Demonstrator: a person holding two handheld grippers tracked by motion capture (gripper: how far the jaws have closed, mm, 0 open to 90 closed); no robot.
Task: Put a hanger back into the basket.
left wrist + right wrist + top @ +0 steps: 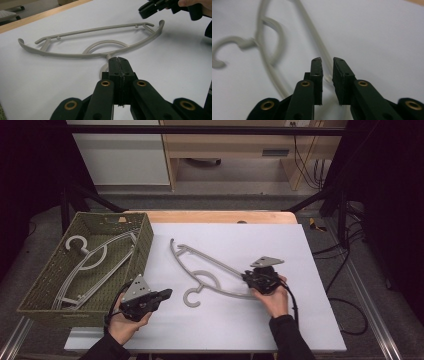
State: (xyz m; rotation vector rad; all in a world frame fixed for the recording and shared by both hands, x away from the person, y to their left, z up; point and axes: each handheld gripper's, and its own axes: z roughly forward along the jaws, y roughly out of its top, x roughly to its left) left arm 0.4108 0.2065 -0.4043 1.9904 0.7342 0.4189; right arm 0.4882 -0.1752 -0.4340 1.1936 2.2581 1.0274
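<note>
Hanger: pale grey plastic clothes hanger [210, 272] lying flat on the white sheet, near its middle, hook end [191, 297] pointing toward the person's side.
Right gripper: black two-jaw gripper [248, 276] hovering at the hanger's right end, held in the right hand [272, 297]; in the right gripper view, jaws standing a narrow gap apart, a thin hanger bar [325, 62] running in the gap, pads not pressing on it.
Left gripper: black two-jaw gripper [167, 293] resting low at the left, jaws pressed fully together, gripping nothing, pointing at the hook.
Basket: olive-green woven basket [142, 247] sitting at the table's left, holding more grey hangers [87, 262].
Surface: white sheet [310, 320] covering a wooden tabletop [220, 216].
</note>
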